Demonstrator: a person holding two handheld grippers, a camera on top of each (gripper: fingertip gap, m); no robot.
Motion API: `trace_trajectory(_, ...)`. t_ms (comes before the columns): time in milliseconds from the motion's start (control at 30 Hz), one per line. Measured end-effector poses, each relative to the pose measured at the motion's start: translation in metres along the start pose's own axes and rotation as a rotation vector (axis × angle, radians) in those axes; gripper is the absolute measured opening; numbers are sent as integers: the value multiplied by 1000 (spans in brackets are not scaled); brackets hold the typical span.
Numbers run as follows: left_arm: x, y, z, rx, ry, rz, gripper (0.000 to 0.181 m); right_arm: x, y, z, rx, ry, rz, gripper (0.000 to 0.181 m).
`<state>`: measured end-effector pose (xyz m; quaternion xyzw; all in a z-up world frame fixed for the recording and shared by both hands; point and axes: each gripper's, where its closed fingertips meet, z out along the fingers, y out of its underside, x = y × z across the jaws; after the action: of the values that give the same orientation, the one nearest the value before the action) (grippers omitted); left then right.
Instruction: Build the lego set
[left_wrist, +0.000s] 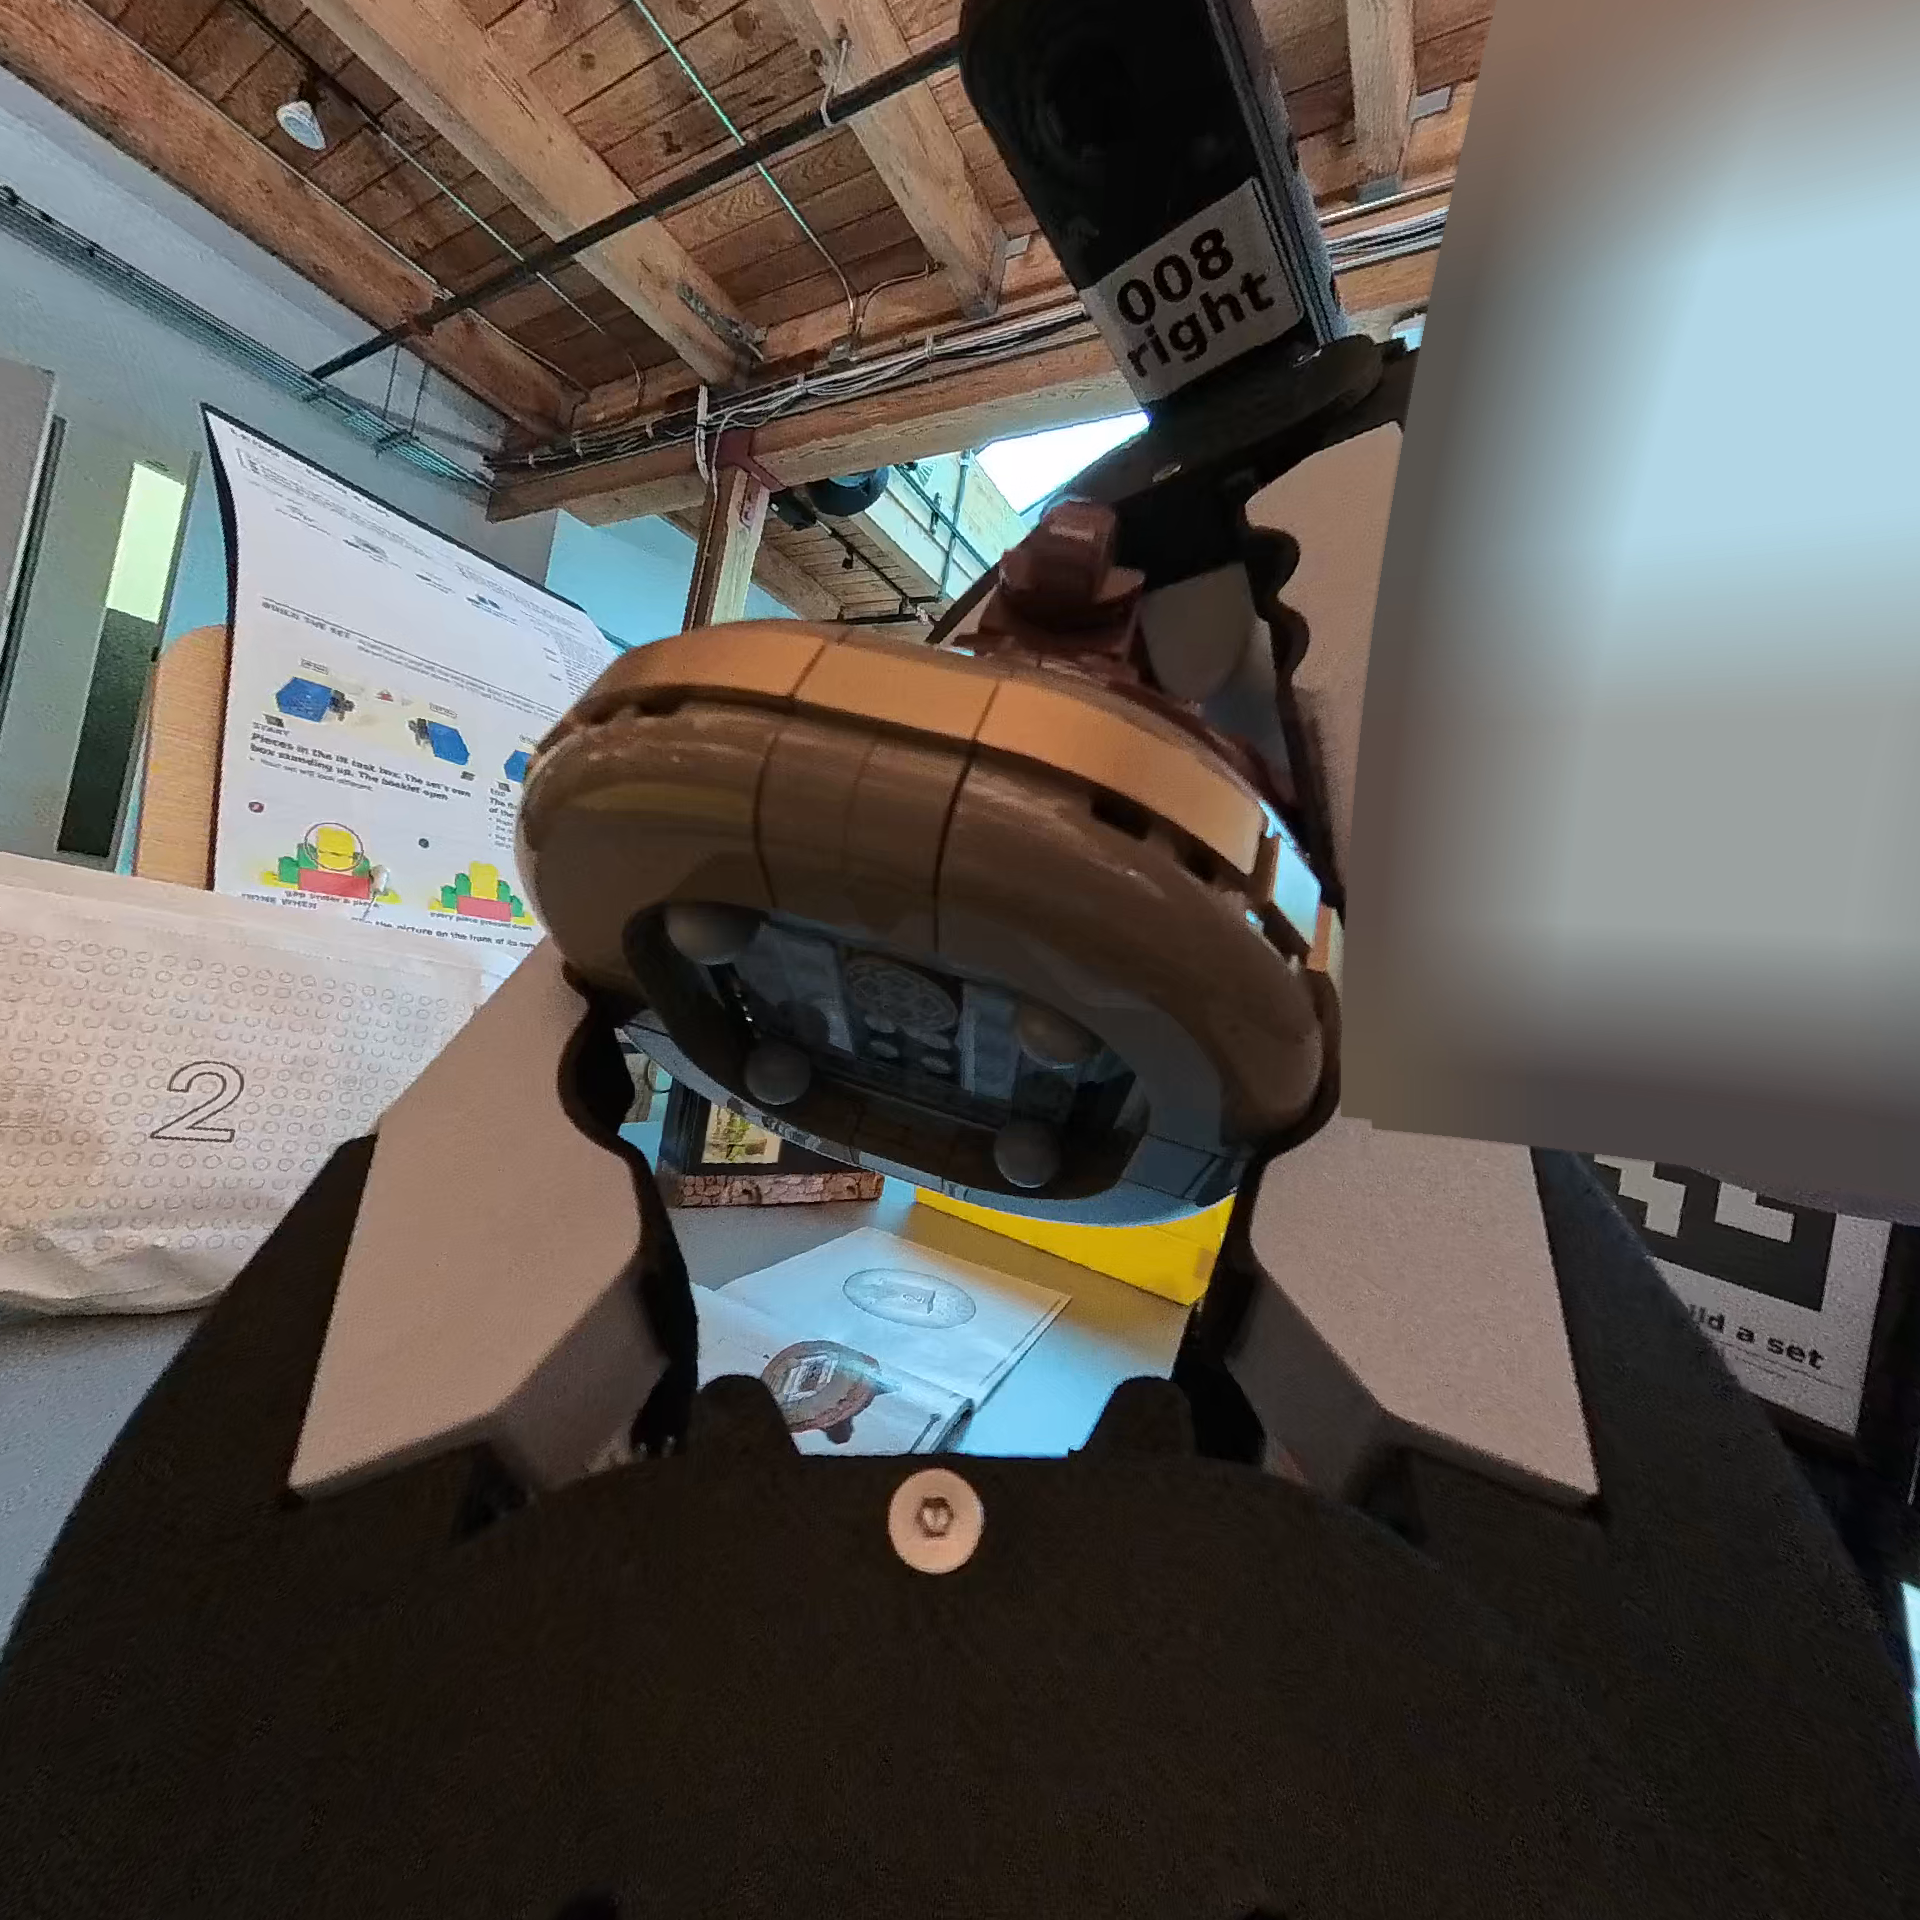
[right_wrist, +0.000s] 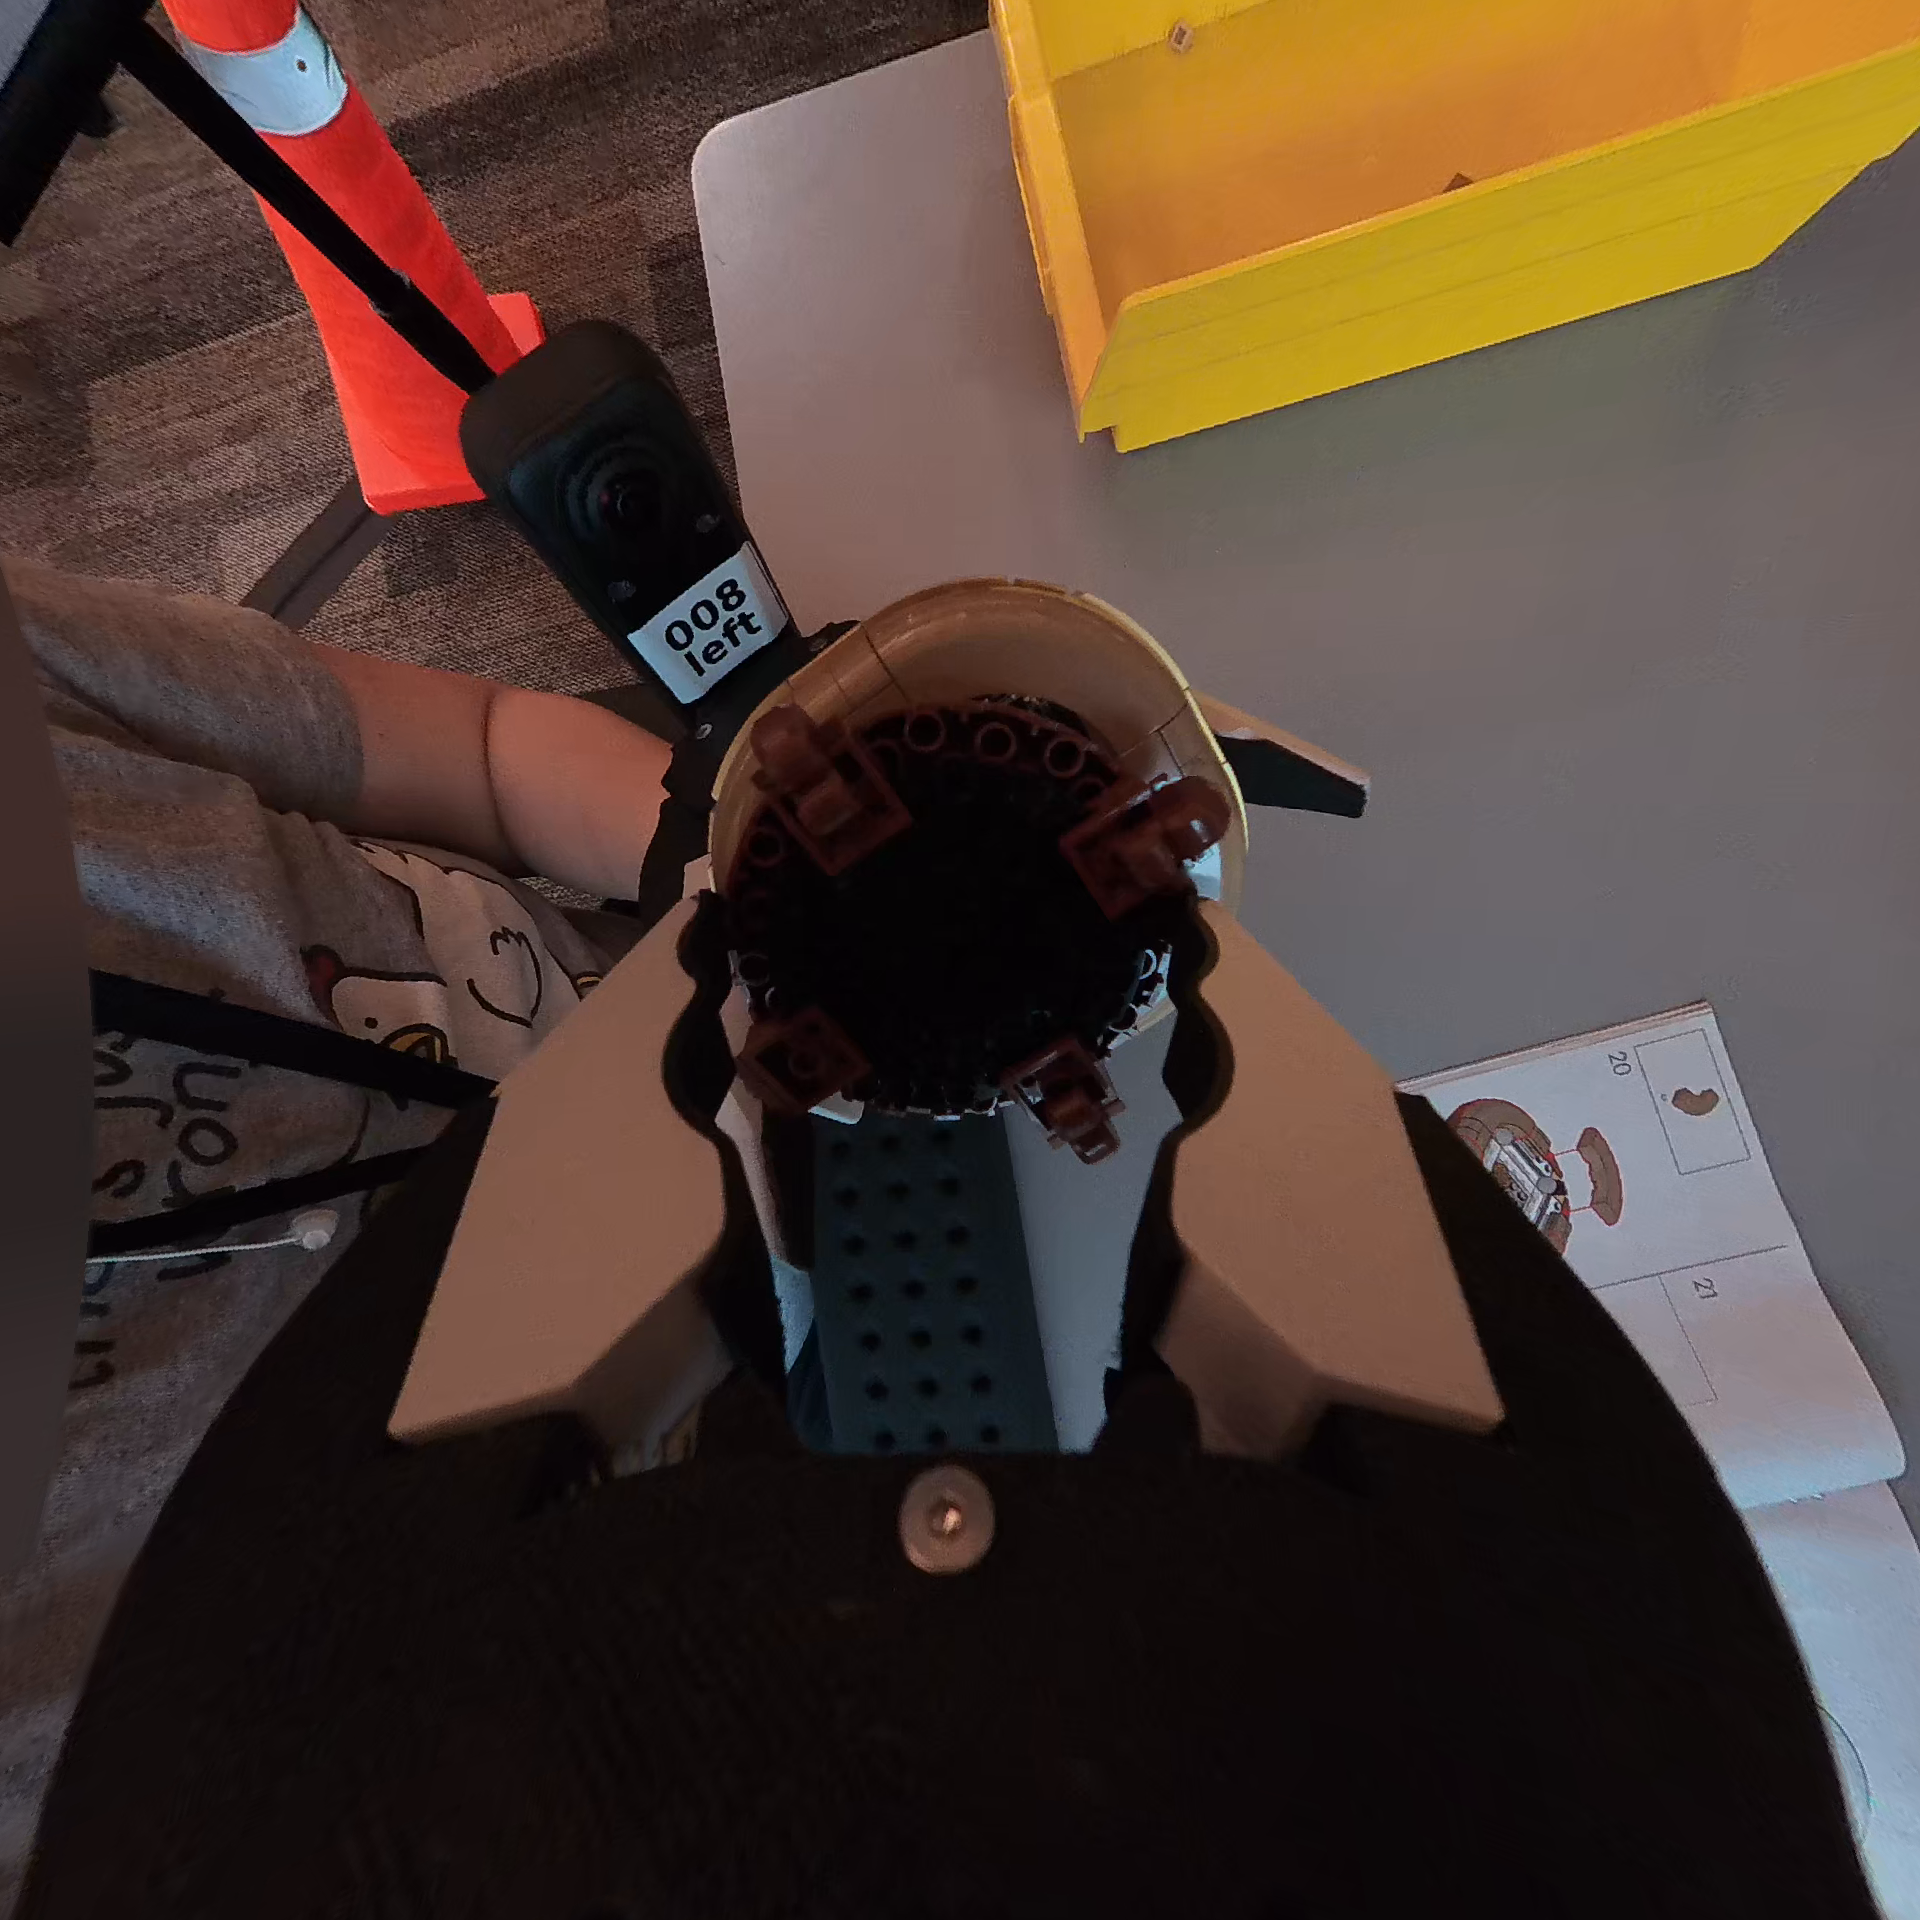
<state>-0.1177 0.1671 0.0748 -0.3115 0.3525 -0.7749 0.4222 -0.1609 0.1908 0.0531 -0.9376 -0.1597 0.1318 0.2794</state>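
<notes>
1. Left gripper (left_wrist: 935, 1091) points up and its fingers pinch the lower rim of the round tan model (left_wrist: 914, 831), which is held in the air above the table (right_wrist: 1455, 727).
2. Right gripper (right_wrist: 940, 997) points down from above, and its fingers close on the model's dark studded top, between the brown clips (right_wrist: 826, 795).
3. Risk, as a judgement: both grips sit on curved edges, so a twist or uneven squeeze could pop the tan rim panels apart, or the model could slip and drop.
4. The small clips look easy to knock off if the fingers shift.
5. Farther off, the open booklet (right_wrist: 1662, 1226) and the yellow bin (right_wrist: 1351, 312) rest on the table.
</notes>
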Motion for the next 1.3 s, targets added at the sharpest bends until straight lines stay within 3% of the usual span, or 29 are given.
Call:
trace_trajectory(300, 0, 4, 1, -25, -28, 83, 127, -1, 6, 2, -106, 49, -107, 87)
trace_trajectory(633, 5, 6, 0, -41, 4, 67, 129, -2, 10, 1, -165, 28, -85, 85)
trace_trajectory(1300, 7, 10, 1, -59, 28, 40, 127, -1, 14, -2, -168, -31, -48, 84)
